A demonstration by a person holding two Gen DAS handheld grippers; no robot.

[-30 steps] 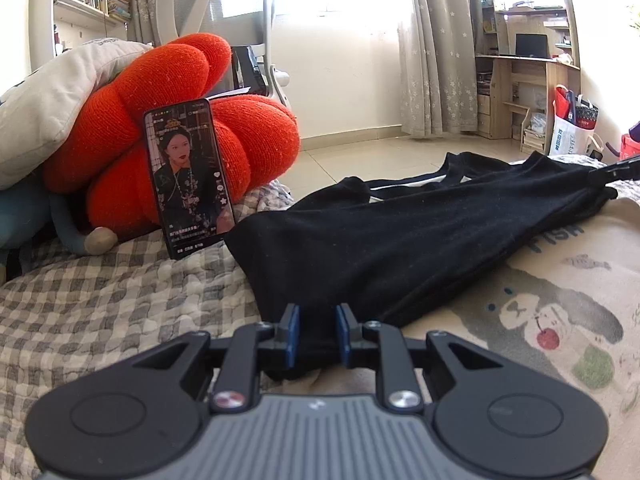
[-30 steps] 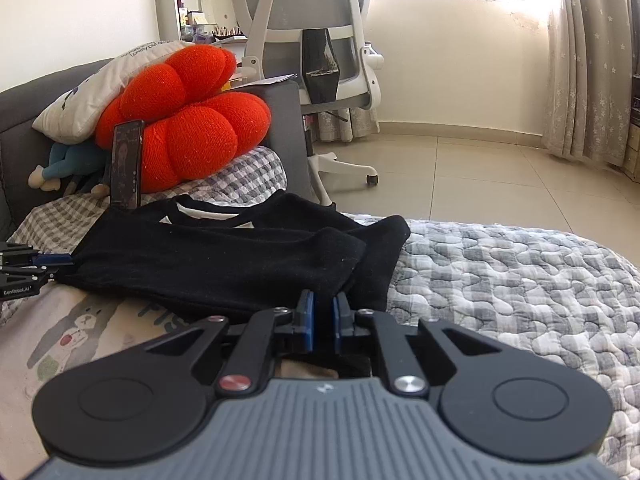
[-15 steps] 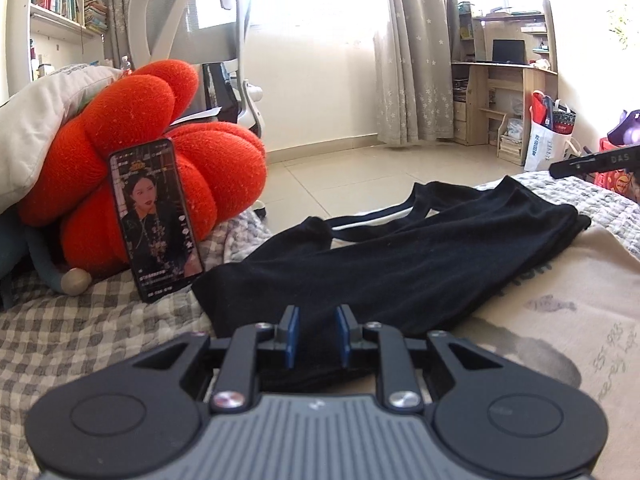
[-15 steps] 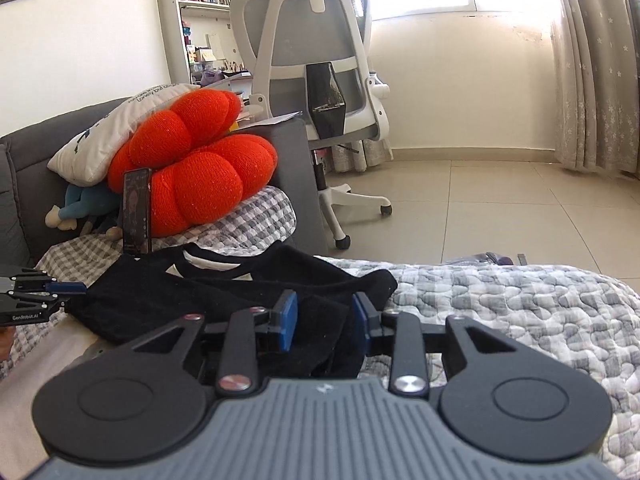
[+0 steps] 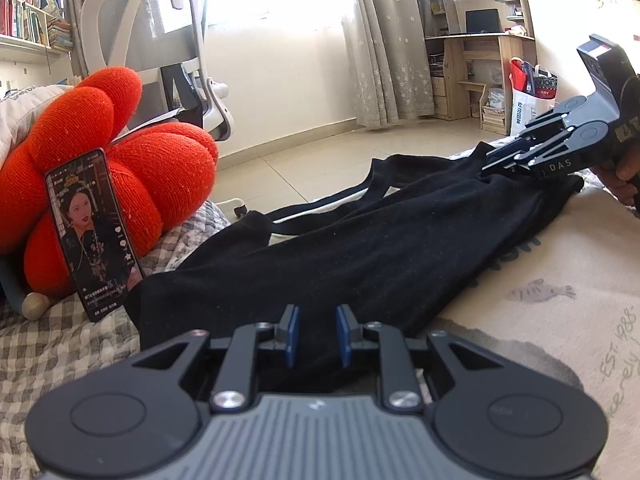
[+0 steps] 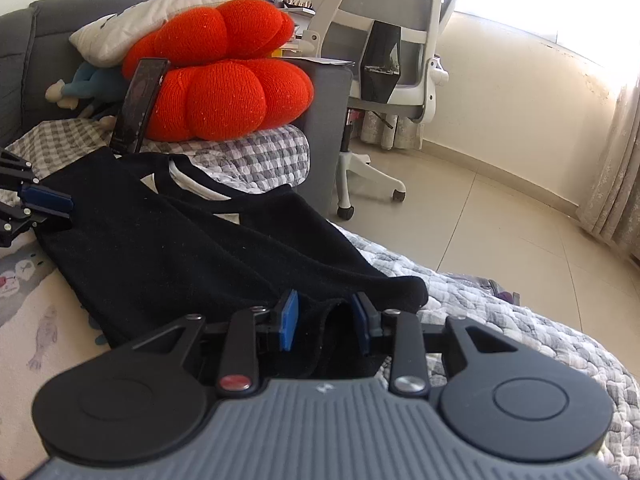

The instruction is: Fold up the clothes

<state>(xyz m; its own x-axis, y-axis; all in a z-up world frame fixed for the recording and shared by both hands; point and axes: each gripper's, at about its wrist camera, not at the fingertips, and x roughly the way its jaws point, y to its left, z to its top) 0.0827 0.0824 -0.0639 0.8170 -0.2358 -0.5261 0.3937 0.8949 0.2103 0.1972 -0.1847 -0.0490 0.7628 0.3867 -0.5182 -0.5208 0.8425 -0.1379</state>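
**Both grippers at the black garment's ends**

I see the black garment (image 5: 360, 248) lying folded lengthwise on the bed (image 5: 560, 320). My left gripper (image 5: 316, 334) and right gripper (image 6: 326, 326) both look released, jaws parted astride cloth, though contact is unclear.

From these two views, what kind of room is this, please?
Probably a home bedroom or study: a quilted bed cover under the black garment, a white office chair, and a wooden desk.

- The left hand-held gripper (image 5: 316, 336) is sitting low, its blue pads parted with a gap between them.
- The right hand-held gripper (image 6: 325, 326) is pointing forward, jaws spread wider, a hand (image 5: 628, 176) gripping its handle.
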